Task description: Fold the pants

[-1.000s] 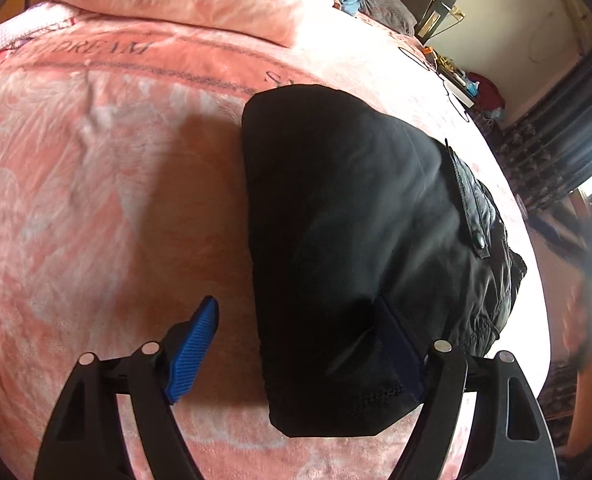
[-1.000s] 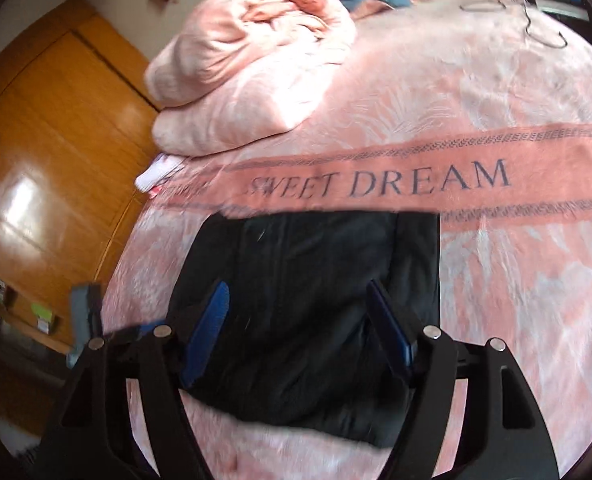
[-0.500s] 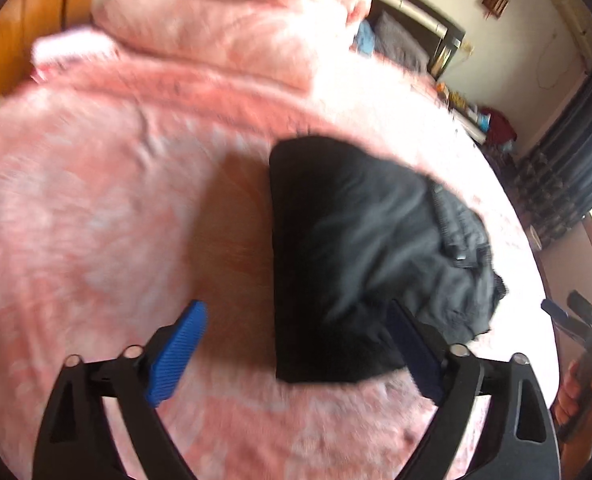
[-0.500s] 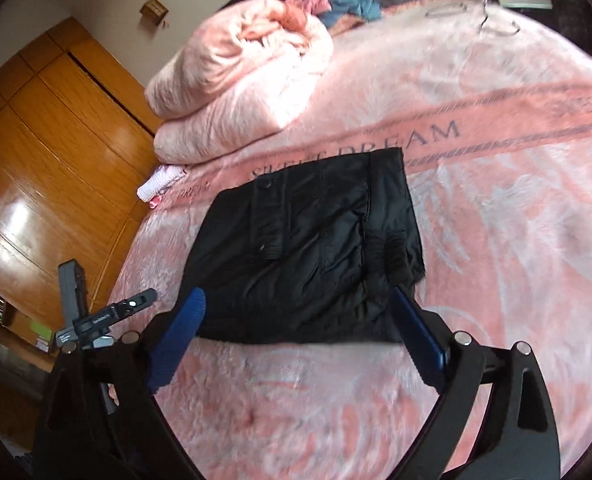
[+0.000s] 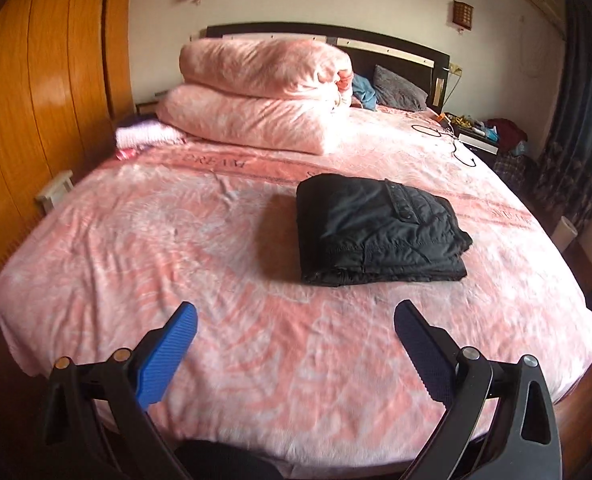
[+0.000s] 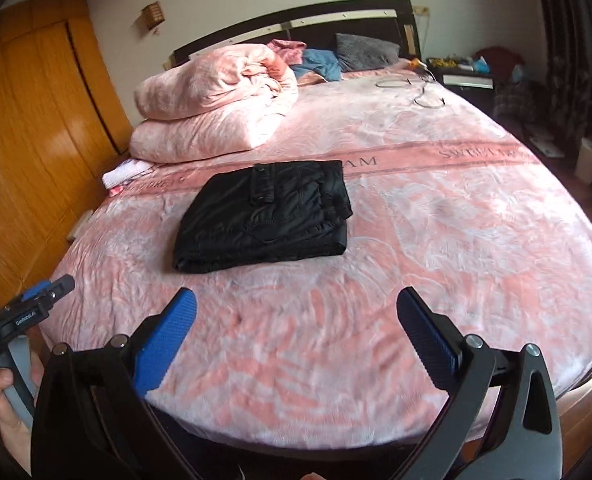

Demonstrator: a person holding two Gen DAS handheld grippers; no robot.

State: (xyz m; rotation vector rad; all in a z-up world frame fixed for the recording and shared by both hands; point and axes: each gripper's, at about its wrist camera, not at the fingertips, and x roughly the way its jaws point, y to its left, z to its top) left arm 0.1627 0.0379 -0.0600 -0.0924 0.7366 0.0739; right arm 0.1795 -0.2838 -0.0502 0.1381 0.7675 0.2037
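Covering the bed (image 5: 255,360), a pink blanket (image 6: 436,240); wooden wardrobe (image 5: 35,120) alongside.

Left wrist view: from the foot of the bed (image 5: 255,360), facing the headboard, angled downward, well back from the folded pants (image 5: 380,228). Right wrist view: same stance, further right. Shared: bed (image 6: 416,280), pants (image 6: 263,216), folded quilt (image 5: 263,96).

We see the folded black quilted pants (image 5: 380,228) lying on the pink plush bedspread (image 5: 175,248) — behind them the stacked pink folded duvet (image 5: 263,92), left of the grey pillow (image 5: 398,90) at the dark wooden headboard (image 5: 400,54).
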